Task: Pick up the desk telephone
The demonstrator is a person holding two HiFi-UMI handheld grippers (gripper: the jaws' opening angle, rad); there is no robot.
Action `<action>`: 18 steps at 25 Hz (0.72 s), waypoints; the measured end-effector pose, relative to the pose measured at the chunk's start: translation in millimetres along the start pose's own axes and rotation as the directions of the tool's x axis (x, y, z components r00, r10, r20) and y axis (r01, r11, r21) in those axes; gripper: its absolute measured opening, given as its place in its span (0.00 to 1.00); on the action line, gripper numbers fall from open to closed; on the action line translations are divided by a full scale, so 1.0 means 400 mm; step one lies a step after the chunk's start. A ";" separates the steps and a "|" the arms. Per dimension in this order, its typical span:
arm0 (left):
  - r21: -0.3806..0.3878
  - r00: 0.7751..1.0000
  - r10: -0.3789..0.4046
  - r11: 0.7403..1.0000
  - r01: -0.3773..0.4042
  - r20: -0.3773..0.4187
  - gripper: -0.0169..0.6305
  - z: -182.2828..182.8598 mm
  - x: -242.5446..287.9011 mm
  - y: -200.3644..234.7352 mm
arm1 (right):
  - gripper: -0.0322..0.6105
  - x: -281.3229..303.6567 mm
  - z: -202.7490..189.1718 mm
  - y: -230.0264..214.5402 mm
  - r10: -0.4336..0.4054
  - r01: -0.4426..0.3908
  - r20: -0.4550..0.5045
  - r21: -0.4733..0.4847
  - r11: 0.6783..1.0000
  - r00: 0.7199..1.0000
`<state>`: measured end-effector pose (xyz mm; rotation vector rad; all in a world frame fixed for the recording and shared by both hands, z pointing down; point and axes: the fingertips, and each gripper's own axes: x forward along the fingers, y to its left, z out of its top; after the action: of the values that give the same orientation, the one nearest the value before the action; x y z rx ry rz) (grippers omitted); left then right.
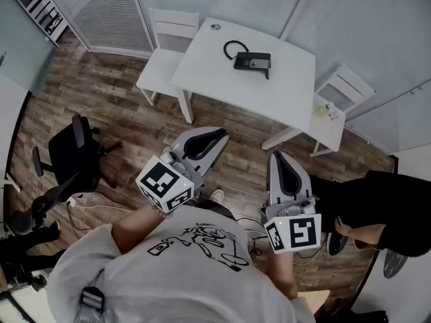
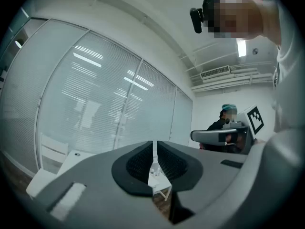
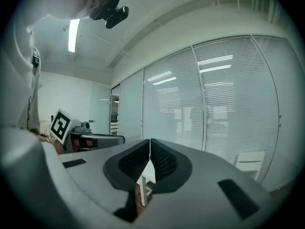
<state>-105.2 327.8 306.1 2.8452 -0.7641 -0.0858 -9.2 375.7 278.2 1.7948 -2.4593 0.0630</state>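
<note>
Looking down, head view: telephone sits on the white table, upper middle of frame, with its curled cord just to its left.
Left gripper, head view: left gripper is at lower centre and aimed up-frame at the table. It is well apart from the telephone, with wood floor between.
Right gripper, head view: right gripper is beside it, lower right of centre, and just as far off.
Chairs: white chair at the table's upper-left side, black office chair at the left edge.
Left gripper view: jaws together, nothing between them. Blinds beyond, no telephone in view.
Right gripper view: jaws closed tip to tip, empty. A white leg shows through the gap below, no telephone.
Step in hand: approach, I'd say. Nothing is gripped yet.
How to do it well: close in on the near table edge and spread the jaws before reaching. Come in low and level across the telephone's narrow side, and keep the cord from snagging. Which gripper suits best: cannot tell from here.
</note>
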 end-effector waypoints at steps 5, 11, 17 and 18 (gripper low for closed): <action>-0.013 1.000 -0.004 1.000 0.004 -0.007 0.07 -0.005 0.041 -0.014 | 0.06 -0.001 0.000 -0.028 0.012 -0.012 0.001 -0.009 1.000 1.000; 0.000 1.000 0.004 1.000 -0.004 -0.004 0.07 -0.013 0.112 -0.045 | 0.06 -0.014 0.000 -0.092 0.041 -0.041 0.031 0.014 0.999 0.999; -0.033 1.000 0.009 0.999 -0.009 -0.012 0.07 -0.031 0.178 -0.057 | 0.06 -0.006 -0.009 -0.162 0.038 -0.039 0.028 0.030 0.999 0.999; -0.032 1.000 0.010 0.999 -0.011 -0.014 0.07 -0.031 0.188 -0.056 | 0.06 -0.001 -0.008 -0.172 0.041 -0.042 0.028 0.033 0.999 0.999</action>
<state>-27.8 311.3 313.4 2.8080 -0.7675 -0.0766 56.5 355.6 279.9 1.7695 -2.5297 0.0835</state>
